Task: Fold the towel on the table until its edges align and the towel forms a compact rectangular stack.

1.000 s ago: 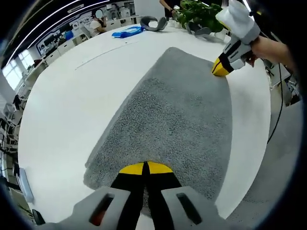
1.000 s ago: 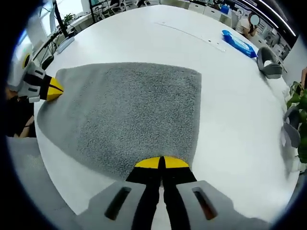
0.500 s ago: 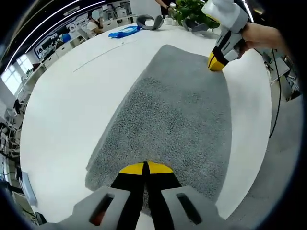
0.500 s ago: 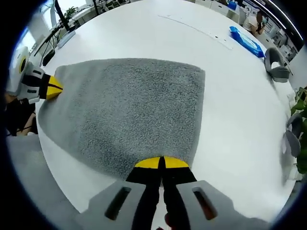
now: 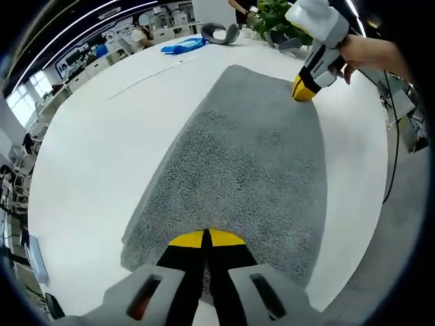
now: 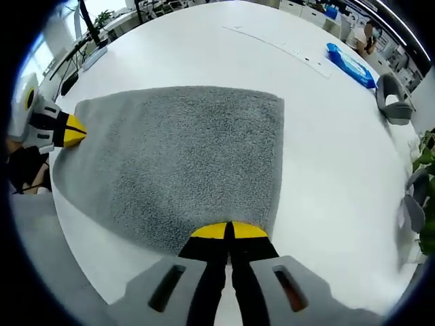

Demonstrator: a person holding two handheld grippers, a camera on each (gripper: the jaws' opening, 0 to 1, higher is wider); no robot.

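While each tool (image 5: 205, 238) (image 6: 230, 231) pinches a corner, towel (image 5: 251, 156) stretched between

Both grippers (image 5: 206, 236) (image 5: 301, 92) pinching grey towel (image 5: 251, 163) corners

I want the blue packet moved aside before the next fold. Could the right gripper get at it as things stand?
Probably not yet: the right gripper is shut on the towel edge. The blue packet lies apart across bare table.

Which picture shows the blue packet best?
The right gripper view: there the blue packet lies unhidden on the white table, its long shape easy to see. In the left gripper view it is smaller, flattened near the far rim.
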